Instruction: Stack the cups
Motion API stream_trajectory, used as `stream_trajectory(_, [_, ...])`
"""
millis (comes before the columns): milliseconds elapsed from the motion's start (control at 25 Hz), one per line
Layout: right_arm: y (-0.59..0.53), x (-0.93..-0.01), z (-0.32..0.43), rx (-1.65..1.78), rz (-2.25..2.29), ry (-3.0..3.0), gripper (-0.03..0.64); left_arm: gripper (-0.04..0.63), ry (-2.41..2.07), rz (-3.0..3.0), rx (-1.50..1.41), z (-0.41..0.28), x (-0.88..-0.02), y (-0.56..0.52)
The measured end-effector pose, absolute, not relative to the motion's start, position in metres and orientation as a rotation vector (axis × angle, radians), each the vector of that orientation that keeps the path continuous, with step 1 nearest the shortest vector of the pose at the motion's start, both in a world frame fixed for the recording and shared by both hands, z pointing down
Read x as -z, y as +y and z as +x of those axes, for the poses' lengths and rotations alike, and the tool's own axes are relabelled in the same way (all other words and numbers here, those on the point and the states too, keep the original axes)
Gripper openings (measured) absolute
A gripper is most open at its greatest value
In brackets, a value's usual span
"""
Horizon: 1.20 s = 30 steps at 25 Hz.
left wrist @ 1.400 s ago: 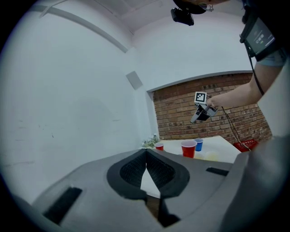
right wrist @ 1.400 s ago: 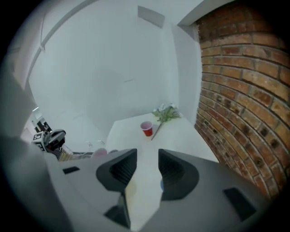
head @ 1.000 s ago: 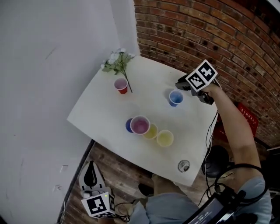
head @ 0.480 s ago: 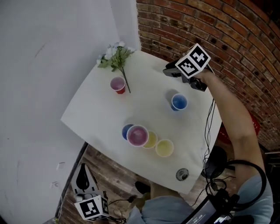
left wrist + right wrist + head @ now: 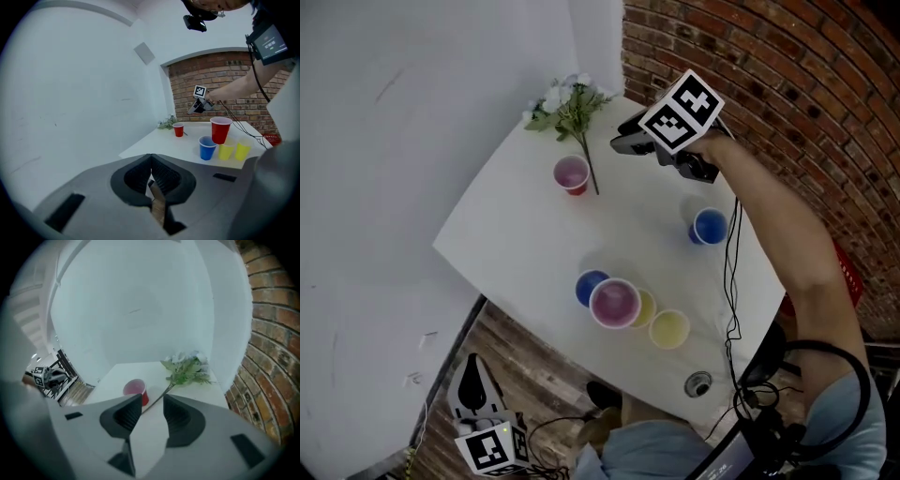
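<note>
Down at the bottom left, over the wooden floor (image 5: pixel 530 361) just off the table's corner, the left gripper (image 5: pixel 472 367) has its jaws pressed together with nothing in them. Its cube shows a black-and-white square marker, and that's the only print I can make out.

On the white table (image 5: pixel 511 234), the leftmost thing is a small red cup (image 5: pixel 572 174). It stands upright just beside the stem of the flower sprig (image 5: pixel 570 101), which lies at the far corner by the white wall (image 5: pixel 394 141).

Near the front edge is a tight bunch, all upright and not stacked yet:
- a blue cup (image 5: pixel 590 285)
- a bigger red cup (image 5: pixel 615 303)
- two yellow cups (image 5: pixel 669 329)

The right gripper (image 5: pixel 617 145) hangs over the far side of the table, with the same kind of marker on its cube. Its jaws are apart and have just been opening, with only bare tabletop between them.

Further right, a second blue cup (image 5: pixel 709 227) stands alone, and a black cable (image 5: pixel 732 281) trails past it. A round metal thing (image 5: pixel 698 383) sits by the front corner. The brick wall (image 5: pixel 797 75) closes off the right.
</note>
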State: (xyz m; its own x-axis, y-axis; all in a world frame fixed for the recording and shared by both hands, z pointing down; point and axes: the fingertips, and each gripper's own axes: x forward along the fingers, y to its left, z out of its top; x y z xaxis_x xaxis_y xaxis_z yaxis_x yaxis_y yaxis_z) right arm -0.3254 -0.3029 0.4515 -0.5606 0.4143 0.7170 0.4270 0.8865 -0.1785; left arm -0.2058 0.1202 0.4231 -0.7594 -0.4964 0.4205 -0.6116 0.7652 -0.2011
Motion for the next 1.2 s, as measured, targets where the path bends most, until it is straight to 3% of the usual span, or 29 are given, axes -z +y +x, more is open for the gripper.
stream_trajectory(760, [-0.235,-0.495,-0.349,0.096,-0.685,-2.054,0.147,0.009,-2.593,0.773,-0.440,-0.212,-0.441,0.142])
stream_trajectory(1200, [-0.240,-0.511,-0.347,0.097,-0.612,-2.012,0.080,0.009,-2.594,0.756,-0.436,-0.213,-0.439,0.149])
